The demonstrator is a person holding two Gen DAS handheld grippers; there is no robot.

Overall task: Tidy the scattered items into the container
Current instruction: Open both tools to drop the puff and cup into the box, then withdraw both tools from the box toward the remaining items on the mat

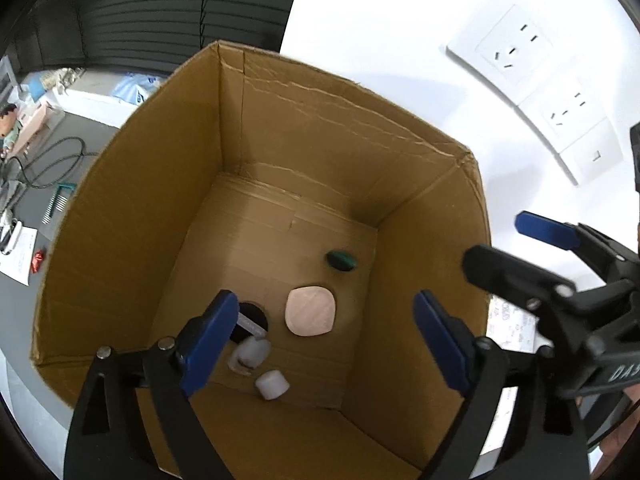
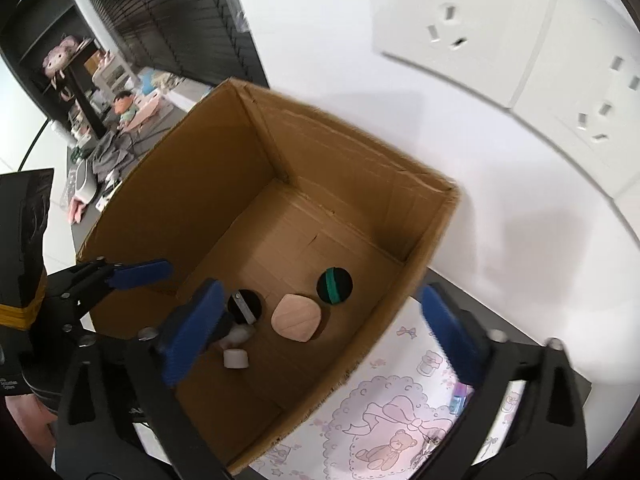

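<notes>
— Blue pads of the left gripper (image 1: 324,344) sit closest in the left wrist view, don't they?

— Yes, jaws wide apart and holding nothing, hanging over the open box (image 1: 132,208). On the box floor lie a pink pad (image 1: 310,311), a dark green disc (image 1: 341,261), a black disc (image 1: 251,317) with a pale strip across it, and two white caps (image 1: 272,385), one just beside the black disc. The right gripper (image 1: 500,246) shows at the right edge, over the box wall.

— And the right wrist view?

— Nearest again are the pads: the right gripper (image 2: 320,330) has its jaws spread, empty, one finger inside the box (image 2: 132,196) and the other outside over a pink printed mat (image 2: 384,412). The same pink pad (image 2: 296,318), green-striped disc (image 2: 334,285), black disc (image 2: 245,305) and a white cap (image 2: 236,359) rest on the bottom. The left gripper (image 2: 136,272) reaches in from the left; I cannot tell its jaws from here. Wall sockets (image 2: 452,12) sit behind the box
</notes>
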